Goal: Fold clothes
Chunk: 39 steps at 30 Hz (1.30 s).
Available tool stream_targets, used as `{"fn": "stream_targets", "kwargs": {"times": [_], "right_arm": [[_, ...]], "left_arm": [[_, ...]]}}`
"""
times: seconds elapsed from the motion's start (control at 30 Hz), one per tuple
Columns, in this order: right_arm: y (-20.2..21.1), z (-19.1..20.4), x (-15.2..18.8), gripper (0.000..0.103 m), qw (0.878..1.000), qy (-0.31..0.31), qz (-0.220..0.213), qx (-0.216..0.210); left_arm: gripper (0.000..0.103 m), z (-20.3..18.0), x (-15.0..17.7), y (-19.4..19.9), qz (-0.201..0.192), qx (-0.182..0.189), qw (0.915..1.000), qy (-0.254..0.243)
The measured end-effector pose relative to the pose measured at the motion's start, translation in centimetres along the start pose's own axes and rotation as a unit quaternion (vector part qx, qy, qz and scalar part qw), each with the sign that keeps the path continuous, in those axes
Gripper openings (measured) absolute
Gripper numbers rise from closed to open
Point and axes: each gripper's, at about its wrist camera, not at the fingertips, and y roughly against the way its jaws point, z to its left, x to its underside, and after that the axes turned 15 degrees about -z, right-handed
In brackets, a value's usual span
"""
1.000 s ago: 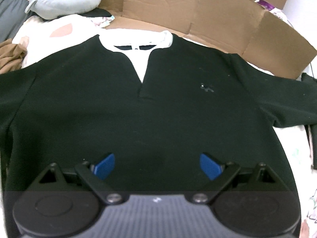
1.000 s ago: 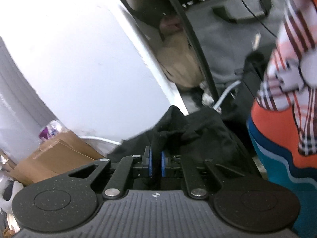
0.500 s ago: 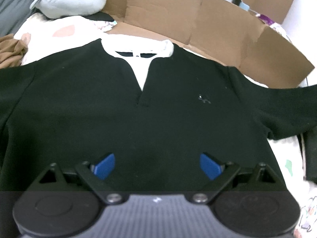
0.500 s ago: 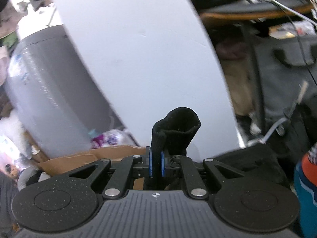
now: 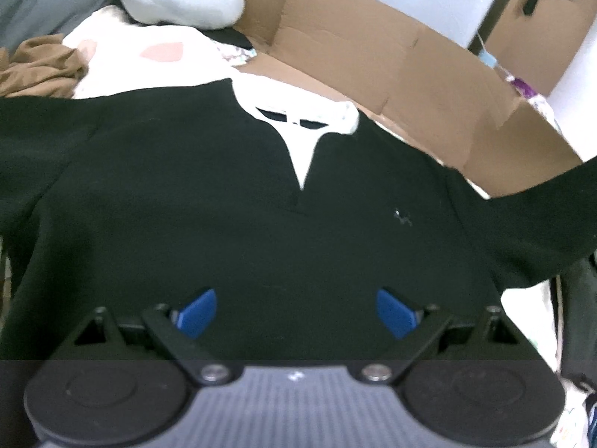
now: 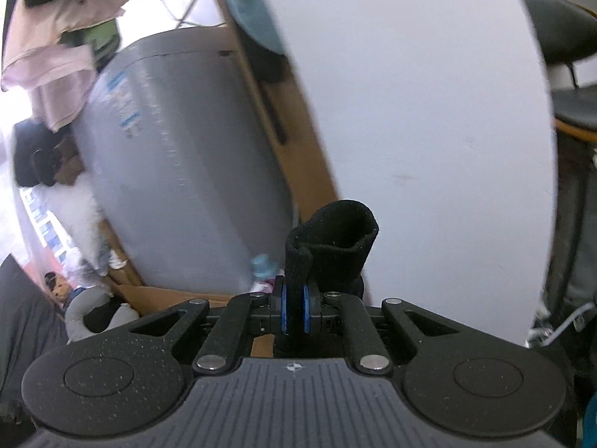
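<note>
Clamping the black sleeve cuff (image 6: 332,246), the right gripper (image 6: 293,311) is seen raised. The left gripper (image 5: 296,311) is held wide apart over the black sweater (image 5: 242,205)

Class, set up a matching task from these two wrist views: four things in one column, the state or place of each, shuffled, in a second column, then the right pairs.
Things
1. black knit sweater with white collar
2. black ribbed sleeve cuff
3. left tool
4. brown corrugated cardboard box

States
A. jaws wide apart, nothing between them
B. spread flat, front side up
C. lying beyond the collar
D. pinched between blue pads of the right tool

Pairs: 1-B, 2-D, 3-A, 4-C
</note>
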Motion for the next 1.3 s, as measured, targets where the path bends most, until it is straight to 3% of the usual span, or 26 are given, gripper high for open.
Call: {"fn": "stream_targets", "kwargs": {"times": [0.33,0.63,1.03,1.3], "right_arm": [[-3.1,8.7,-2.3,0.006,0.998,0.038,0.007,-0.05],[-5.8,16.7,-1.4,0.006,0.99,0.07,0.03,-0.115],[-7.6,28.1,4.7,0.006,0.963,0.109,0.102,-0.223],[-9.1,34.4,12.0,0.006,0.942,0.13,0.158,-0.268]], "left_arm": [[0.095,1.7,-0.8,0.8,-0.02,0.005,0.999,0.041],[0.095,2.9,-1.6,1.7,-0.044,0.011,0.997,0.063],[0.095,6.1,-3.0,3.2,-0.076,-0.002,0.9916,0.105],[0.095,8.6,-3.0,4.1,-0.081,-0.026,0.9893,0.118]]}}
